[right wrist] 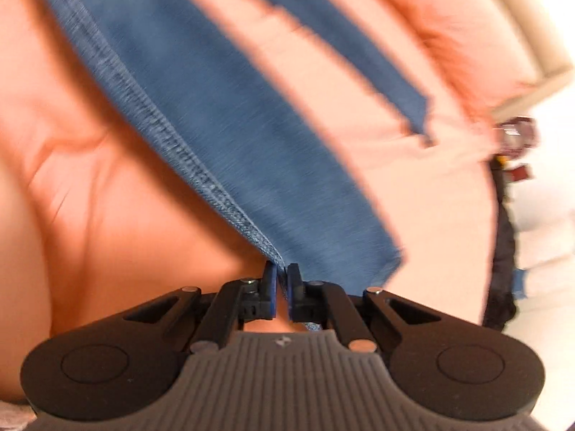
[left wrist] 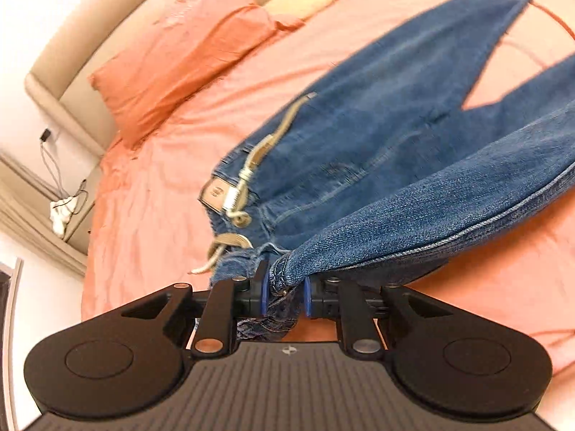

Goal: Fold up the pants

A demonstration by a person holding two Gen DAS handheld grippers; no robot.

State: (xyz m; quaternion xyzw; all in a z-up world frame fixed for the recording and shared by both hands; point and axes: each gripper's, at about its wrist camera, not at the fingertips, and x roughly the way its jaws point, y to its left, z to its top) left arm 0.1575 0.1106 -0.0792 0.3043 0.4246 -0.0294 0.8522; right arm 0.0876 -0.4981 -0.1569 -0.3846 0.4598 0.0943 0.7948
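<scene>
- While my left gripper (left wrist: 284, 289) clamps a bunched fold of denim, its blue pads (left wrist: 263, 296) press in from both sides on a thick seamed edge of the jeans (left wrist: 395, 143), and a wad of fabric hangs below them towards the gripper body.
- From that pinch the cloth rises off the bed (left wrist: 151, 215) in a taut ridge running to the right, so this part of the jeans is lifted clear of the sheet.
- Just beyond the pads lies the waistband, with a tan leather patch (left wrist: 215, 194) and a pale drawstring (left wrist: 248, 168) trailing across the denim and down past the band.
- Farther out the two legs fan away over the bed towards the far side, with a wedge of coral sheet showing between them.
- My right gripper (right wrist: 282, 278) is clenched tight, pads almost meeting, on the stitched side seam of one trouser leg (right wrist: 222, 136).
- That leg stretches up and to the left from my fingertips, blurred; the other leg (right wrist: 345, 46) crosses the sheet beyond it.
- Outward in the left view: coral pillows (left wrist: 187, 57) against a beige padded headboard (left wrist: 72, 82), with a cable (left wrist: 54, 165) hanging at the bedside.
- At the right view's edge, something dark hangs beside the bed; I cannot tell what it is.
</scene>
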